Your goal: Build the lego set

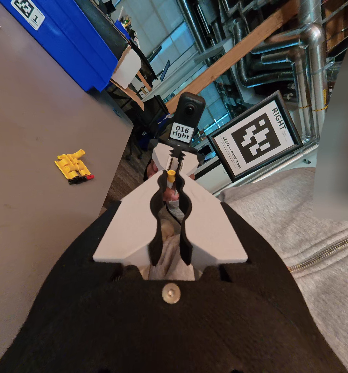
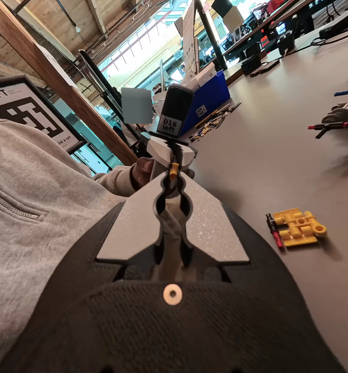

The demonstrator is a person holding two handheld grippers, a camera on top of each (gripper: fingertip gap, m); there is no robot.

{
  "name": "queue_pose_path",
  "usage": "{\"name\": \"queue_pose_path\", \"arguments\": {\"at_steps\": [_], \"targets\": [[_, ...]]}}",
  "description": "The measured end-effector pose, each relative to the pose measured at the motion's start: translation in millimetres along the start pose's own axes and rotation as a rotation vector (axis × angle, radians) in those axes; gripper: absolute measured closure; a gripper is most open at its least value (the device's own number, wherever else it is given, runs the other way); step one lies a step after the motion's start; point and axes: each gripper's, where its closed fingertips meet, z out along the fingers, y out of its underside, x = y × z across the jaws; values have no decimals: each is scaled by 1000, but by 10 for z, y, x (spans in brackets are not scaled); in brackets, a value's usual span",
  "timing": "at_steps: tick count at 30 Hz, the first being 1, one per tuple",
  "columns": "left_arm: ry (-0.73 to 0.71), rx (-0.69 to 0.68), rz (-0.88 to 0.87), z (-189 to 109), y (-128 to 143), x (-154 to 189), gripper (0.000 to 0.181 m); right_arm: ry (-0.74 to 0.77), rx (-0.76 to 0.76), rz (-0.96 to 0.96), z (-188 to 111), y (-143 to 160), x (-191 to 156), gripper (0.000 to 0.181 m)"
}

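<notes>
A small yellow lego piece (image 1: 171,175) with a pale pin below it is held in the air off the table's edge. My left gripper (image 1: 170,174) and my right gripper (image 2: 173,175) face each other tip to tip, and both are shut on this piece (image 2: 174,169). The right gripper also shows in the left wrist view (image 1: 176,164), and the left gripper in the right wrist view (image 2: 174,159). A yellow lego assembly (image 1: 73,166) with a black and red pin (image 1: 81,178) lies on the grey table (image 1: 27,121). It also shows in the right wrist view (image 2: 298,228).
A blue bin (image 1: 68,40) stands at the table's far side (image 2: 207,101), with several loose lego pieces (image 2: 211,121) in front of it. A dark lego model (image 2: 340,119) lies farther right. A person in a grey hoodie (image 1: 290,222) sits close behind the grippers. Framed signs (image 1: 256,135) stand beside them. The grippers are tip to tip, or close to it. The dark lego model (image 2: 340,119) is about 20 centimetres from both grippers' fingertips.
</notes>
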Motion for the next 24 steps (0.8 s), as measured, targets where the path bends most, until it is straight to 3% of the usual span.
{"name": "queue_pose_path", "arguments": {"at_steps": [3,9,20,22,24], "targets": [[-8,20,-6,-1,-24,-27,165,7,23,-4,-9,-48,-7,175],[15,36,11,19,-20,10,176,18,44,19,11,-63,10,176],[17,56,-16,12,-49,-51,176,46,53,3,-2,-72,82,171],[10,72,-15,-14,-80,-75,176,95,53,-14,-93,-118,183,159],[-5,81,-11,-47,-108,-114,176,214,59,-25,-261,-179,398,160]]}}
